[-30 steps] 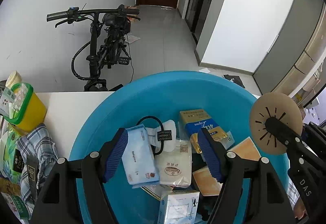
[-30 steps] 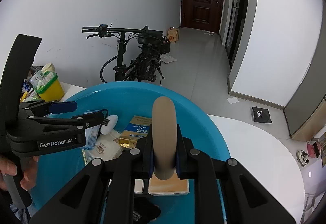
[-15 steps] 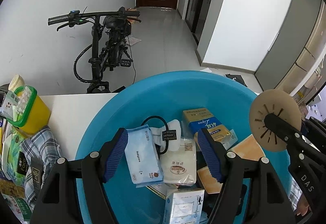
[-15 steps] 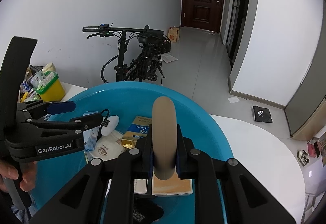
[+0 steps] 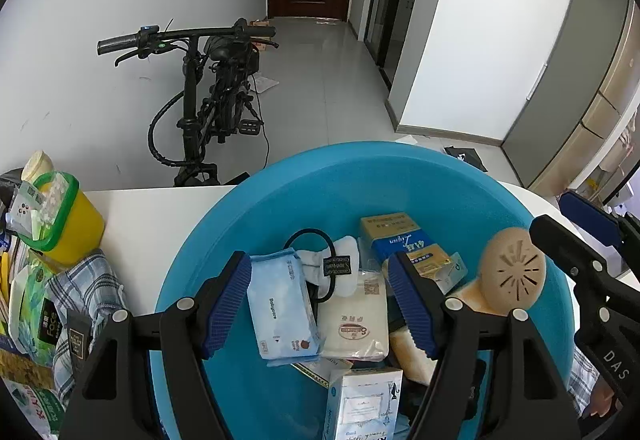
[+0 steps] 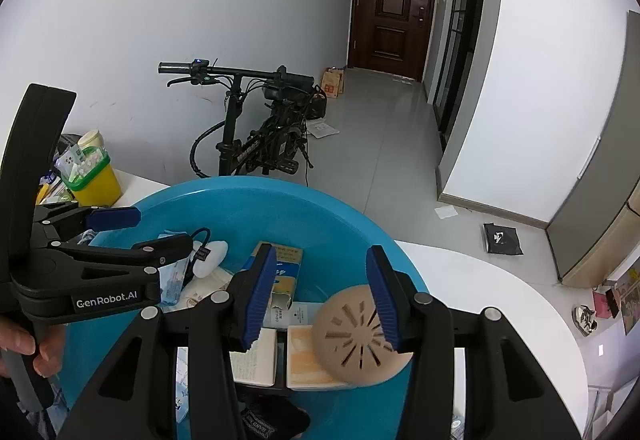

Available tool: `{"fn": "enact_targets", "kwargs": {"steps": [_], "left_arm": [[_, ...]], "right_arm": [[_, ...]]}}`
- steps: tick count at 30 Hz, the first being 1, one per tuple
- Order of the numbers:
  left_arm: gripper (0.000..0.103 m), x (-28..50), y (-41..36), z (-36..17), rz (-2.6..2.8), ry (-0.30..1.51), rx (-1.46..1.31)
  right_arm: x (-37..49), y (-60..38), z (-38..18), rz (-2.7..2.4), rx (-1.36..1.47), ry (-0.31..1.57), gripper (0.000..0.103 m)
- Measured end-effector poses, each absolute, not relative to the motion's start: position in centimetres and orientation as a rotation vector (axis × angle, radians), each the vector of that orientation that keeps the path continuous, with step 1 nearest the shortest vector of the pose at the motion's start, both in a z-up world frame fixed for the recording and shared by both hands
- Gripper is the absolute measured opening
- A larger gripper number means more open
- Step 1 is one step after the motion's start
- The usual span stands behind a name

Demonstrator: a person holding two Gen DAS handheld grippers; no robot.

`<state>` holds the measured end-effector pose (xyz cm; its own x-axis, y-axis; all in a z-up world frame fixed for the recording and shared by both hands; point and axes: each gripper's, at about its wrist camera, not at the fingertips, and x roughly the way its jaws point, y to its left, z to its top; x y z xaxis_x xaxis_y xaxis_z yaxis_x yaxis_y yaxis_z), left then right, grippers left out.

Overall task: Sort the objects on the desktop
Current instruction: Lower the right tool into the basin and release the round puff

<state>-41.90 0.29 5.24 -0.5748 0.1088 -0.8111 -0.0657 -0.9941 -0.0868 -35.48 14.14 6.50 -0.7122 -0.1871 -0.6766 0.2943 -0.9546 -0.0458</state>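
Left wrist view: left claw released, empty, poised over blue basin near table's far edge; wipes pack between its jaws, long axis running away from claw.

Right wrist view: right claw jaws just opened; tan disc loose, leaning on right pad, above notebooks in basin. Nearer hand for disc: right.
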Motion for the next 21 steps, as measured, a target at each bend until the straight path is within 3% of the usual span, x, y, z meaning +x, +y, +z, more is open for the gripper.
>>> {"fn": "enact_targets", "kwargs": {"steps": [12,19,21], "left_arm": [[0.073,-41.0,0.6,5.6,2.714,-0.061,-1.367],[0.073,-38.5,0.9,8.0,2.831,-0.035,-1.134],[0.08,-37.6,0.7,8.9,2.875,-0.045,-1.054]], "right_arm": [[-35.4,14.2,6.1,-2.669,1.055,0.209,0.045],[-34.8,14.9,6.4,-2.687,1.017,0.149,0.045],[-34.4,15.1,6.7,-2.695,0.985,0.122,0.046]]}}
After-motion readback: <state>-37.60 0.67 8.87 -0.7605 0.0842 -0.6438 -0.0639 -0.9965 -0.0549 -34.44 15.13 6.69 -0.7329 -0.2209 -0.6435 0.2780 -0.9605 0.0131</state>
